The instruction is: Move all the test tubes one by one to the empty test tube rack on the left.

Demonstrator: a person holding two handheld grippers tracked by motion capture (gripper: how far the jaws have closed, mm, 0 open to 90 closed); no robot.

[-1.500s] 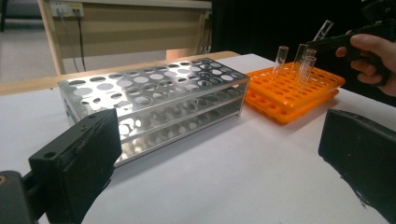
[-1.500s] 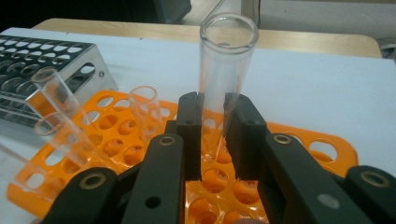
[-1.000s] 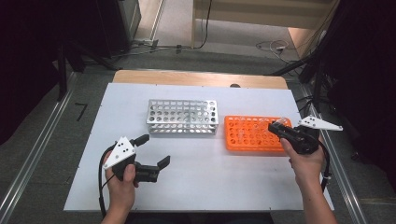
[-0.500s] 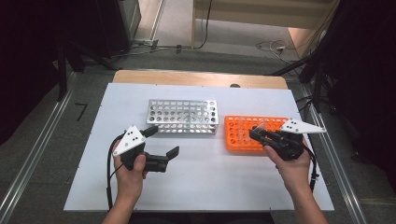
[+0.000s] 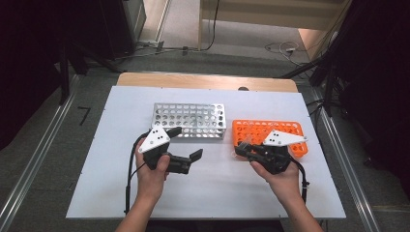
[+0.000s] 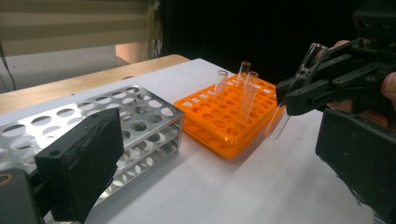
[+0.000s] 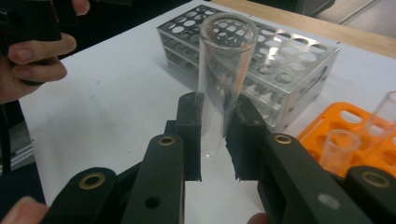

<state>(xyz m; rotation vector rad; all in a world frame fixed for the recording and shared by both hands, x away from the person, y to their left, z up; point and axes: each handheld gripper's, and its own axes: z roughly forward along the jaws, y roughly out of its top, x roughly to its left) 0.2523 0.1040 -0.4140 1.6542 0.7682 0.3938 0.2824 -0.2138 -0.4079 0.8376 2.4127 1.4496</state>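
My right gripper [image 5: 240,151] is shut on a clear glass test tube [image 7: 225,74], pinched low on its body with the open mouth up and tilted; it hangs just off the left front corner of the orange rack [image 5: 267,135]. The left gripper view shows that tube [image 6: 299,84] in the right gripper [image 6: 306,91] above the white table. Several more tubes [image 6: 244,79] stand in the orange rack [image 6: 219,121]. My left gripper [image 5: 185,143] is open and holds nothing, in front of the metal rack [image 5: 189,120], pointing towards the right hand.
The metal rack [image 6: 116,116] has many free holes. The white table top [image 5: 217,193] has bare room in front of both racks. A wooden strip [image 5: 203,79] runs along its far edge.
The right gripper has carried the tube left, from over the orange rack to its left front corner. The left gripper has moved right and a little away from the person.
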